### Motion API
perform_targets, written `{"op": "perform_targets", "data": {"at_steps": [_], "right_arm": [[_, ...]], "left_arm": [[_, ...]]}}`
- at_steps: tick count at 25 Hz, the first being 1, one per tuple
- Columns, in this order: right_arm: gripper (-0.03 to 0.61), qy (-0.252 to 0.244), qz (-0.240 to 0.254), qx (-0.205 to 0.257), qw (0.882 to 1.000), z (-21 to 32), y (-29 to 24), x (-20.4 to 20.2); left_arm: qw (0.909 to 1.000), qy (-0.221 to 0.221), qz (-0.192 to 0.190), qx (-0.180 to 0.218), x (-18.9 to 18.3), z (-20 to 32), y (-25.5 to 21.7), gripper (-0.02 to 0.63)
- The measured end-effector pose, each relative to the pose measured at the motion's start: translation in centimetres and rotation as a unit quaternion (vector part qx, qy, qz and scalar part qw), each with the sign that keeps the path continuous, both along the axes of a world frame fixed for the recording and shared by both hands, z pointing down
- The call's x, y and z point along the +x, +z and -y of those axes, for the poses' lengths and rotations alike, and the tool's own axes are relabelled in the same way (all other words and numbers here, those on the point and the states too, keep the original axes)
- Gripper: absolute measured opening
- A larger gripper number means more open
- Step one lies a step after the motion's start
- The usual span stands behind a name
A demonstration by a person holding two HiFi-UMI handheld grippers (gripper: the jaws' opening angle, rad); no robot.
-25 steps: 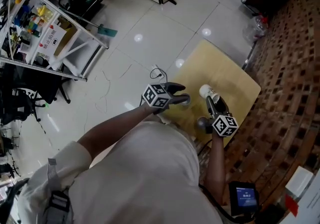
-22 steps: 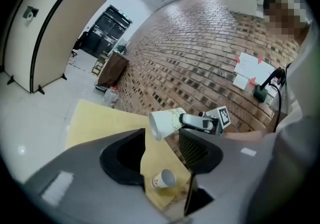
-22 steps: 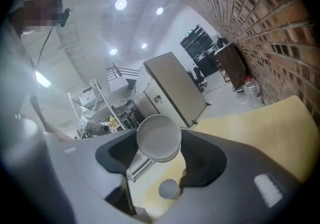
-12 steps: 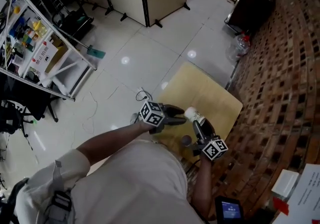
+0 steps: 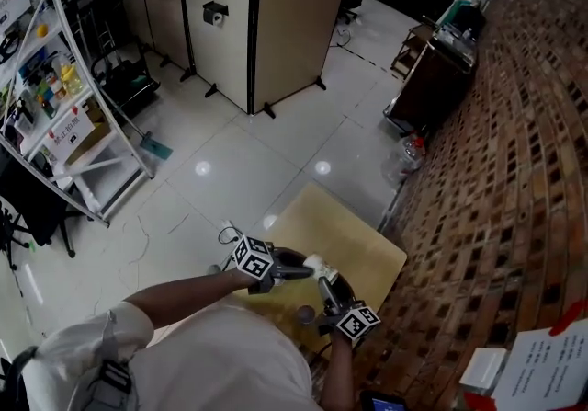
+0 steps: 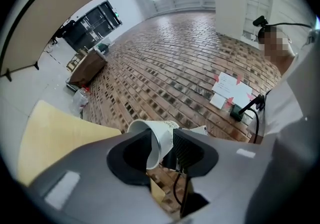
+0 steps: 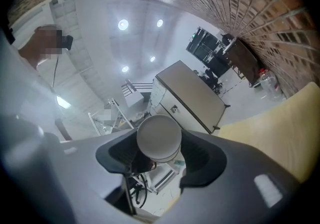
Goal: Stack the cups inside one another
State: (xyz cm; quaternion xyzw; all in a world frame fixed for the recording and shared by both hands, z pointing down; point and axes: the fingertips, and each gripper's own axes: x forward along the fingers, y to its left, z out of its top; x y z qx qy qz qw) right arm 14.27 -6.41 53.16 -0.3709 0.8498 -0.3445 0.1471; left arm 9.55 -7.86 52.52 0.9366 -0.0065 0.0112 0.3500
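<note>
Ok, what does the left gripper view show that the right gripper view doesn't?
Only the left gripper view: white papers and a black device with a cable, plus a paper cup seen side-on. Only the right gripper view: a white rack, and a paper cup seen end-on, round base toward the camera. Both: a cup between that view's own jaws, the yellow table and the brick surface. The left gripper has just been closing its jaws on the cup.

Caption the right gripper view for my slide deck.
Right gripper clamps a white paper cup, base toward the camera, tan table at right.
</note>
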Motion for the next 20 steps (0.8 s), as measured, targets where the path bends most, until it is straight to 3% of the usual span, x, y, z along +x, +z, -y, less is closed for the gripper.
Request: {"op": "perform_targets", "data": {"at_steps": [4, 9, 15, 20], "right_arm": [[0.270, -0.008, 0.014, 0.009, 1.000, 0.7, -0.6, -0.4], [0.261, -0.014, 0.022, 0.016, 1.000, 1.5, -1.0, -0.7], [0.270, -0.002, -0.016, 0.020, 1.000, 1.5, 0.6, -0.1], [0.276, 0.002, -0.029, 0.013, 1.000, 1.5, 1.7, 0.0]], "left_arm": [[0.9999, 0.009, -0.013, -0.002, 0.3, 0.1, -0.6, 0.153], [0.9998, 0.003, -0.021, 0.004, 0.2, 0.7, -1.5, 0.101], [0.9997, 0.004, -0.009, 0.022, 0.2, 1.2, -1.7, 0.031], [0.9983, 0.005, 0.026, 0.053, -0.3, 2.1, -1.3, 0.029]]}}
